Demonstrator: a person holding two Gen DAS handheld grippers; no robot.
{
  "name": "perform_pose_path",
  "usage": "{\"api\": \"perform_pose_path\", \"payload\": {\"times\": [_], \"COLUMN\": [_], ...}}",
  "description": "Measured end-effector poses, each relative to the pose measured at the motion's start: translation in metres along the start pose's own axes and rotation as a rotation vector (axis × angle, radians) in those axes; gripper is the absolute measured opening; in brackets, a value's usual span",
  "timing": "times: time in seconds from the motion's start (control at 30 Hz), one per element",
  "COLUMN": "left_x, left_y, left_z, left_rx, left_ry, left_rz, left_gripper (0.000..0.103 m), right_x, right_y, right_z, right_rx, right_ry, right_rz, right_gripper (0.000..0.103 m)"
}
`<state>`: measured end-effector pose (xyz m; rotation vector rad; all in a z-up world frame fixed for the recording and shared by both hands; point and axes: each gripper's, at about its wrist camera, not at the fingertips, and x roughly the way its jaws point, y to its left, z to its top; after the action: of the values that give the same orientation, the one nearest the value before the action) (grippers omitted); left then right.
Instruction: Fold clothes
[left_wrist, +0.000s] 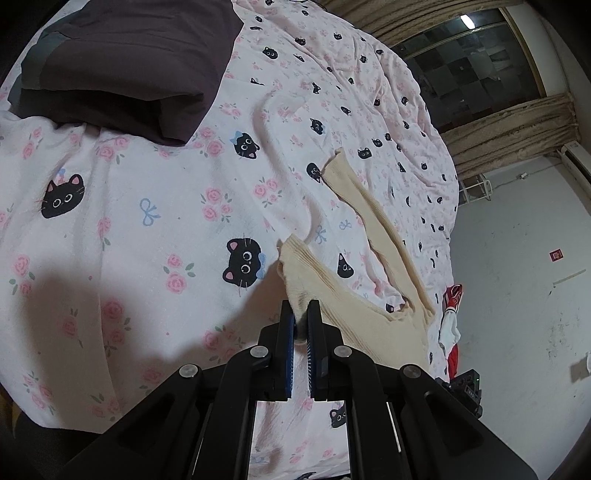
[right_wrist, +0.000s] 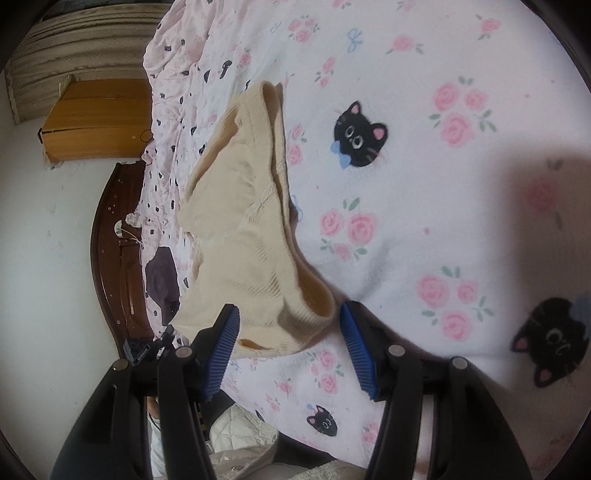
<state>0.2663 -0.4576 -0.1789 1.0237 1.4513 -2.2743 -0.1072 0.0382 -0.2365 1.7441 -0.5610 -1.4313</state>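
Bedsheet (left_wrist: 147, 229) w/ 1 cream garment (left_wrist: 369, 317): left hand-held gripper (left_wrist: 302, 314) clamped on it, right hand-held gripper (right_wrist: 288, 314) released.

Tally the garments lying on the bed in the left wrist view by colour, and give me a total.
Cream: 1, the ribbed leggings
Dark purple-brown: 1, the folded garment
Red and white: 1, the cloth at the bed's edge
Total: 3
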Motion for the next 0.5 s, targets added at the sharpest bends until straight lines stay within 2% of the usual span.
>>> {"api": "perform_pose_path", "payload": {"times": [0.07,0.1,0.13,0.17,0.2,0.47,0.5], "left_x": [0.0,0.0,0.0,0.0,0.0,-0.004,-0.004], "left_y": [0.001,0.001,0.001,0.001,0.0,-0.008,-0.008], "left_z": [0.0,0.001,0.001,0.001,0.002,0.006,0.007], "left_rx": [0.0,-0.002,-0.002,-0.001,0.0,0.019,0.022], "left_ry": [0.001,0.001,0.001,0.001,0.001,-0.002,-0.001], "left_rz": [0.0,0.0,-0.001,-0.002,-0.003,-0.019,-0.02], "left_gripper": [0.005,0.005,0.005,0.005,0.005,0.005,0.005], "right_x": [0.005,0.007,0.01,0.012,0.016,0.006,0.004], "right_y": [0.004,0.005,0.006,0.006,0.003,0.01,0.009], "right_z": [0.0,0.0,0.0,0.0,-0.001,-0.015,-0.015], "right_rx": [-0.007,-0.006,-0.005,0.0,0.017,-0.001,0.001], "right_ry": [-0.006,-0.015,-0.023,-0.027,-0.02,-0.043,-0.046], "right_rz": [-0.009,-0.014,-0.02,-0.023,-0.02,-0.023,-0.025], "right_gripper": [0.06,0.054,0.033,0.017,0.007,0.007,0.011]}}
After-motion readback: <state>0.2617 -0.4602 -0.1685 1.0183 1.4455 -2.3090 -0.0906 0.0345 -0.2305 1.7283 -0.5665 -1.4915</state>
